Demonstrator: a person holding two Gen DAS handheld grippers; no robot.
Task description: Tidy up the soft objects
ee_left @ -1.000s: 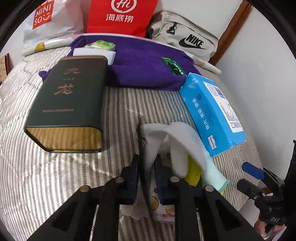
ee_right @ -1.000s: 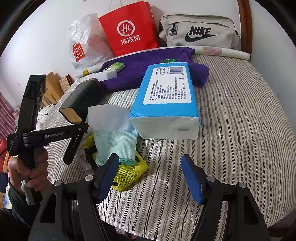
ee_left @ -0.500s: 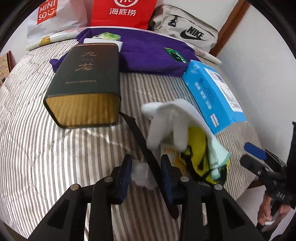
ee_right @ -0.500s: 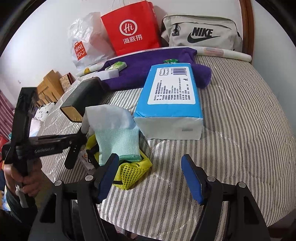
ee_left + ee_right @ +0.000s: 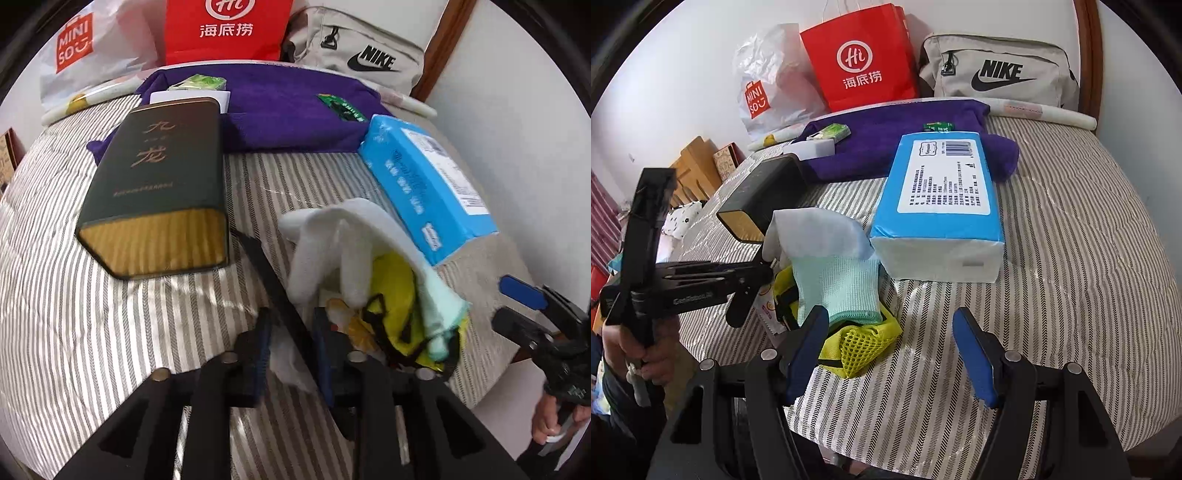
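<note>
Left wrist view: left gripper (image 5: pixel 291 347) jaws closing around a black strap (image 5: pixel 269 280) beside the white glove (image 5: pixel 332 251), limp and light; right gripper (image 5: pixel 890 354) gapes empty.

The white plastic bag (image 5: pixel 768 85) read "MINISO"; the red paper bag (image 5: pixel 860 59) showed "Hi" and "海底捞"; the beige pouch (image 5: pixel 997 72) said "NIKE"; the dark tin (image 5: pixel 159 166) bore "九龙"
</note>
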